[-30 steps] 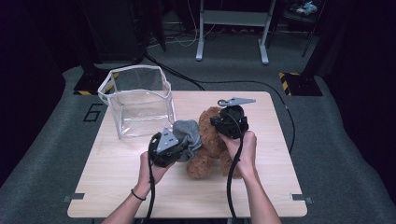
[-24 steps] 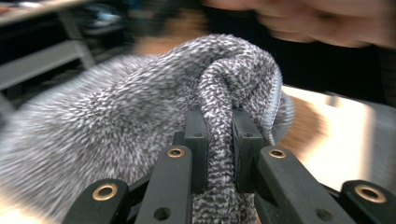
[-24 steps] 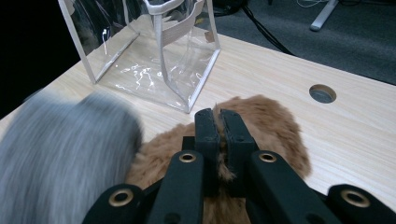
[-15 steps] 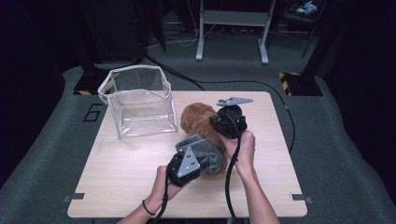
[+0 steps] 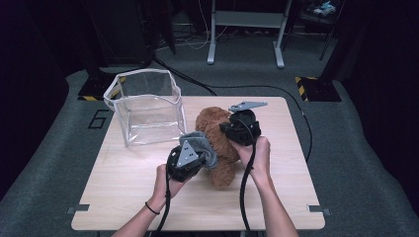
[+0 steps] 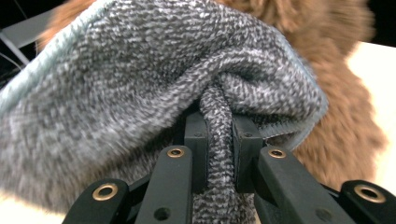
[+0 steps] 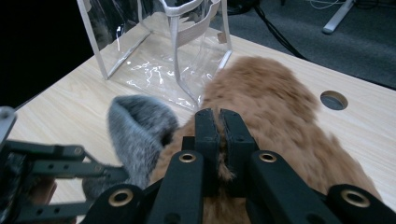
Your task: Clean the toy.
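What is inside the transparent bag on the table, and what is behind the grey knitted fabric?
The transparent bag holds nothing; its clear walls show bare tabletop. Behind the grey knitted fabric, pinched by the left gripper, brown plush toy fur shows; the part it covers is hidden.

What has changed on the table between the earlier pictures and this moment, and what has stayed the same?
The left gripper, shut on the grey knitted hat, first pulled it toward the person and off the brown teddy bear, baring the head, and has now carried it back beside the bear's middle. The right gripper stayed clamped on the bear's fur. The clear container kept its place.
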Demonstrator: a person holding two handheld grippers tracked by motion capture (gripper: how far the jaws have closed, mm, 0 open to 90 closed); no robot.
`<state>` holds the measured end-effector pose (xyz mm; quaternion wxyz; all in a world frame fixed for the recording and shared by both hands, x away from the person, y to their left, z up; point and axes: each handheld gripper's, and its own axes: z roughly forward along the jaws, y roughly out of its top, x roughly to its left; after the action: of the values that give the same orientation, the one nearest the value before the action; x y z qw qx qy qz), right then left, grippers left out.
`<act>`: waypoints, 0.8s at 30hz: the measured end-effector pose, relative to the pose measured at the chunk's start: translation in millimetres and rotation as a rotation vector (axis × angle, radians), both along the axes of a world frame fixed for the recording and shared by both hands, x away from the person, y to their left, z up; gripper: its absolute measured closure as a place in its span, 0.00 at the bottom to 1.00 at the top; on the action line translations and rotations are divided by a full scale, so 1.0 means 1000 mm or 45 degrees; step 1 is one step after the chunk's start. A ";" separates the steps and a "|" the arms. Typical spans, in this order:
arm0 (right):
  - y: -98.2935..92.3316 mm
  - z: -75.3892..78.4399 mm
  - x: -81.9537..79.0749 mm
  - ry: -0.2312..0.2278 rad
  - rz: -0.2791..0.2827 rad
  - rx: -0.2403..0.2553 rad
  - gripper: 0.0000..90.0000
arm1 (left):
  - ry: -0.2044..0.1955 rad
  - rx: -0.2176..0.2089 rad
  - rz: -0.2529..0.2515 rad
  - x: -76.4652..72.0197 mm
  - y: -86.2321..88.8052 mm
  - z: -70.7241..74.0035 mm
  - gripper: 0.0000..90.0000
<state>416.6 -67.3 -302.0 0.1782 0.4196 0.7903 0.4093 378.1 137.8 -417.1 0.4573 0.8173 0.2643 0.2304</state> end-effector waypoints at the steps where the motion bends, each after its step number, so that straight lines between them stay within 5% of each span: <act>1: 0.000 0.000 0.000 0.005 0.001 -0.003 0.96 | 0.006 0.002 -0.002 0.001 0.001 0.000 0.89; 12: -0.001 0.003 0.000 0.042 0.051 0.011 0.96 | 0.062 -0.032 0.027 0.020 0.007 0.005 0.89; 24: -0.010 0.002 0.000 0.009 0.037 0.023 0.96 | 0.035 -0.080 0.066 0.022 0.027 0.017 0.89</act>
<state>416.5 -77.8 -299.6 0.1657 0.4110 0.7932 0.4176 399.9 165.1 -400.6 0.4728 0.7985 0.2989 0.2225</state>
